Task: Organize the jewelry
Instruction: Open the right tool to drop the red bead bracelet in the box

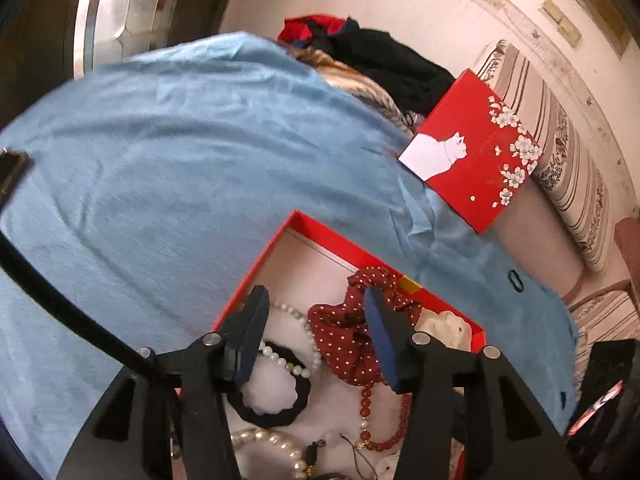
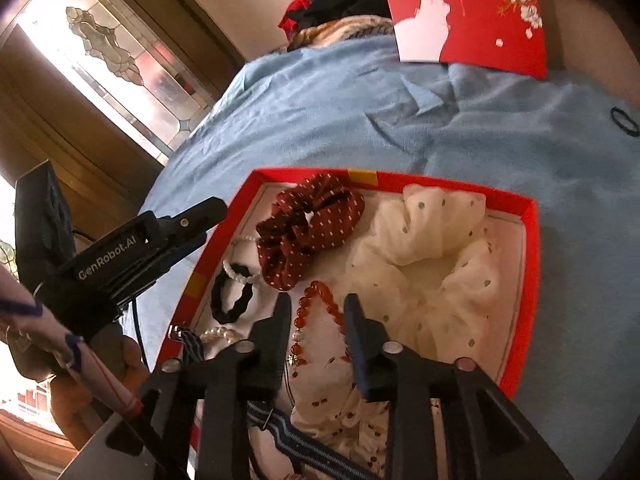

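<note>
**Both grippers open over the red jewelry box**

At the far left of the right wrist view we see a hand (image 2: 120,364) holding the left gripper (image 2: 200,216), which reaches toward the left wall of the red box (image 2: 532,280). In its own camera that left gripper (image 1: 316,320) has its jaws apart with nothing pressed between them; they hang over a black hair tie (image 1: 276,396) crossed by a white pearl bracelet (image 1: 280,360), and the right finger stands in front of the dark red dotted scrunchie (image 1: 344,340).

Further right, near the middle of the box, the right gripper (image 2: 318,308) also has its jaws parted. The red bead bracelet (image 2: 316,300) lies on the box floor between the fingers, though we cannot quite tell whether the tips touch it. Right of it sits a large cream scrunchie (image 2: 432,248), filling the right side of the box.

The box rests on a blue cloth (image 2: 440,128). At the far right lies its red lid (image 1: 476,152) with a white cat and blossoms, and a small dark hair band (image 2: 624,116) lies on the cloth.
</note>
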A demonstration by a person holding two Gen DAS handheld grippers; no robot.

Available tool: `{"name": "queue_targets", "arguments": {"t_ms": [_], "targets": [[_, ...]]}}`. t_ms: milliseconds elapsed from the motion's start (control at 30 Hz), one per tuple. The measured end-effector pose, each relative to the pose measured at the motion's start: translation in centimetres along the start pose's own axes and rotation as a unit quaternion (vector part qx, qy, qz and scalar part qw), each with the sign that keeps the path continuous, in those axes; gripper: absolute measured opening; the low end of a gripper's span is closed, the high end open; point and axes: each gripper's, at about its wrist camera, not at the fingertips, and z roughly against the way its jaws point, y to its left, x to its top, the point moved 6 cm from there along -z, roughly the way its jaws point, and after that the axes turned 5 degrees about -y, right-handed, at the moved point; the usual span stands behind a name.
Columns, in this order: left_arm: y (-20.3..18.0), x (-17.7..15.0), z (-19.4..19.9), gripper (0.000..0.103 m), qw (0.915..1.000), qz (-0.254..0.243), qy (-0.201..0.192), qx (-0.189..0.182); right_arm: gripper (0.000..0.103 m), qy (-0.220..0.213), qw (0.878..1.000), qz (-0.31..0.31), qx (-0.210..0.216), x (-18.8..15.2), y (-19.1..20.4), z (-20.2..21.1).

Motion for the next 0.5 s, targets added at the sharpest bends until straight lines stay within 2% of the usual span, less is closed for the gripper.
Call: {"name": "queue_targets", "arguments": {"t_ms": [267, 333, 433, 500], "targets": [[-0.4, -1.2, 2.9, 0.05, 0.9996, -0.016, -0.02, 0.007, 0.039, -0.033, 0.997, 0.061, -0.021, -0.9, 0.6, 5.4], [-0.8, -1.8, 4.1, 0.05, 0.9993, -0.019, -0.031, 0.009, 0.042, -0.041, 0.996, 0.077, -0.029, -1.3, 0.3, 6.8], [-1.5, -2.7, 5.8, 0.057, 0.9978, -0.02, -0.061, 0.015, 0.042, -0.052, 0.993, 0.096, -0.047, -2.4, -1.0, 9.5], [-1.9, -3.5, 6.6, 0.058, 0.9961, -0.035, -0.075, 0.029, 0.042, -0.055, 0.991, 0.102, -0.059, -3.1, -2.0, 11.1]]}}
